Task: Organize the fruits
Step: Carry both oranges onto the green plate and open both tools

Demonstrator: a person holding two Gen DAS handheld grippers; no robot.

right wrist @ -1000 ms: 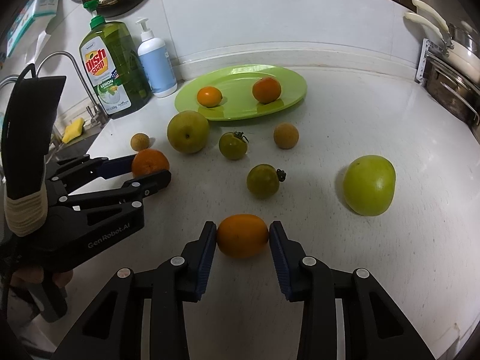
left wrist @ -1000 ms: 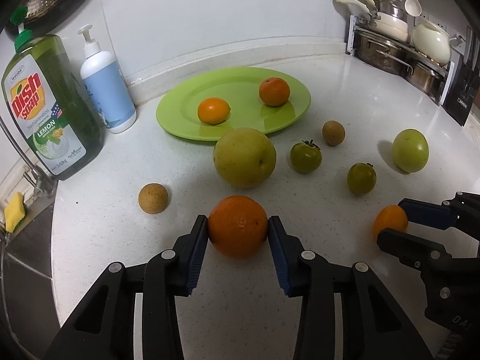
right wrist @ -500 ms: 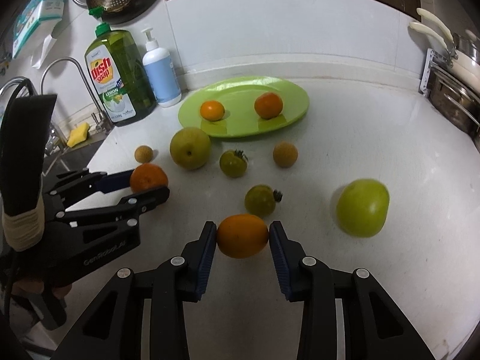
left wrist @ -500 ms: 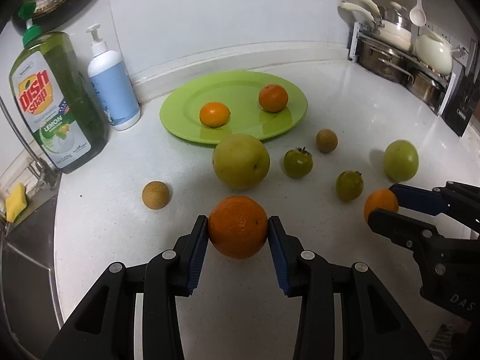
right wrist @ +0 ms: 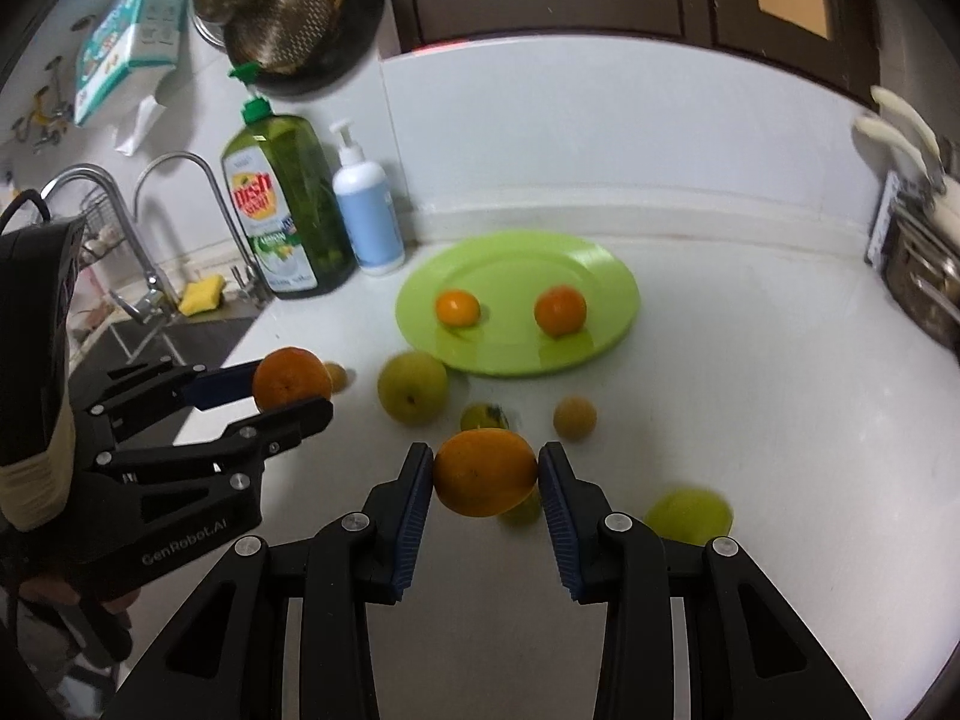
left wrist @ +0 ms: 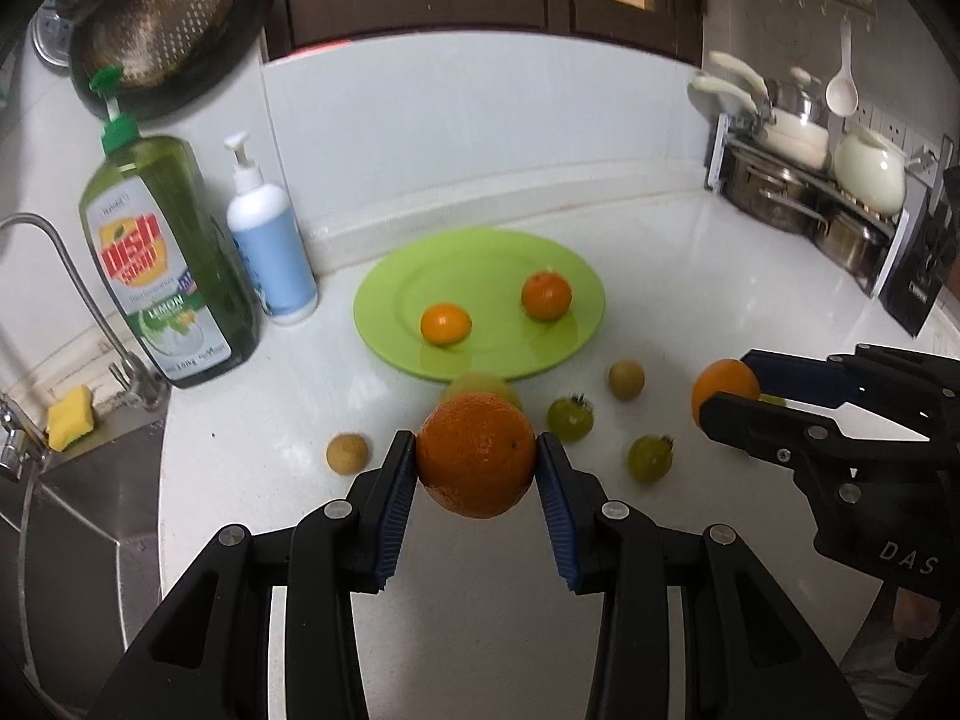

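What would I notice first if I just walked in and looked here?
Two round orange fruits in the air, one pinched in the left gripper and one in the right gripper, above the white counter. Behind them sits a bright green round plate with two small oranges already on it.

Left gripper clamped on an orange; right gripper likewise on another orange, both raised off the counter.

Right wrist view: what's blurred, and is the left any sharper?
Right wrist view: green fruit beside the right gripper is smeared, held orange crisp. Left wrist view: counter fruit mildly soft, plate glossy; both views bend at the edges.
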